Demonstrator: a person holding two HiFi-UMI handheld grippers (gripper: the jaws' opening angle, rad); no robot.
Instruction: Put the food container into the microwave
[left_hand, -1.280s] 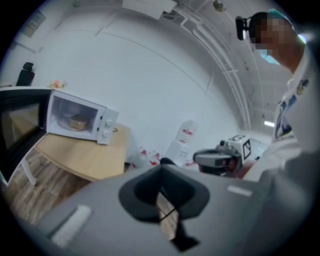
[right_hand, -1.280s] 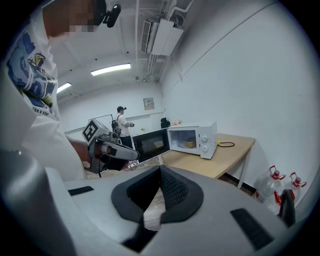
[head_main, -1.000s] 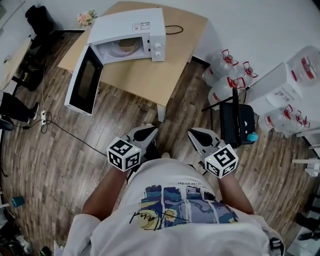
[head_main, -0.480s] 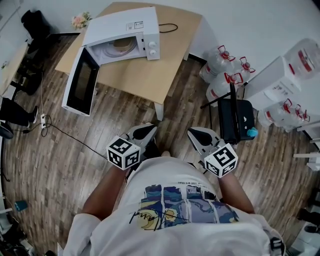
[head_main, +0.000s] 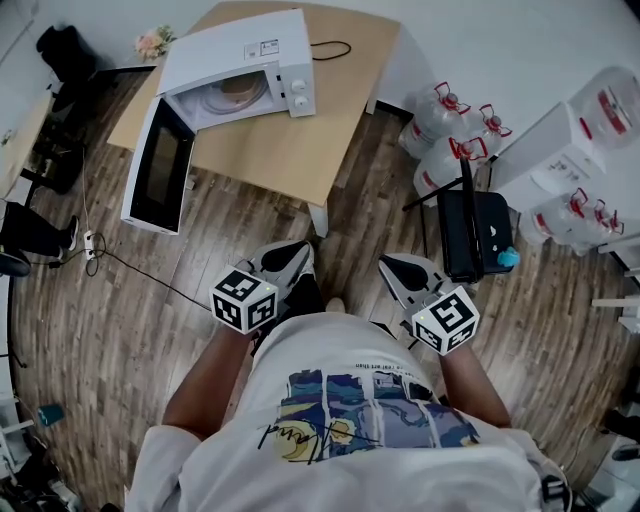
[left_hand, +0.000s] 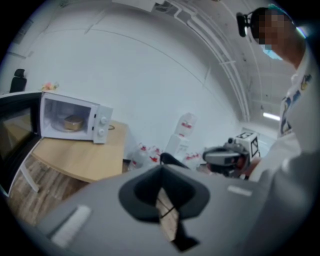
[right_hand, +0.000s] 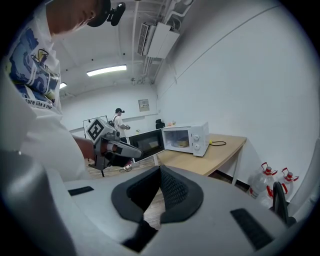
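Both claws are pressed together on nothing: the left claw (head_main: 300, 250) and right claw (head_main: 388, 263) have stayed tucked at the person's waist, low in the head view's centre. Over the last second only the microwave (head_main: 240, 55) has slid slightly toward the upper left of the frame. Its door (head_main: 160, 165) hangs open past the tabletop (head_main: 290, 140). The food container (head_main: 238, 88) already sits inside, so the placing looks done, with only the door perhaps left.
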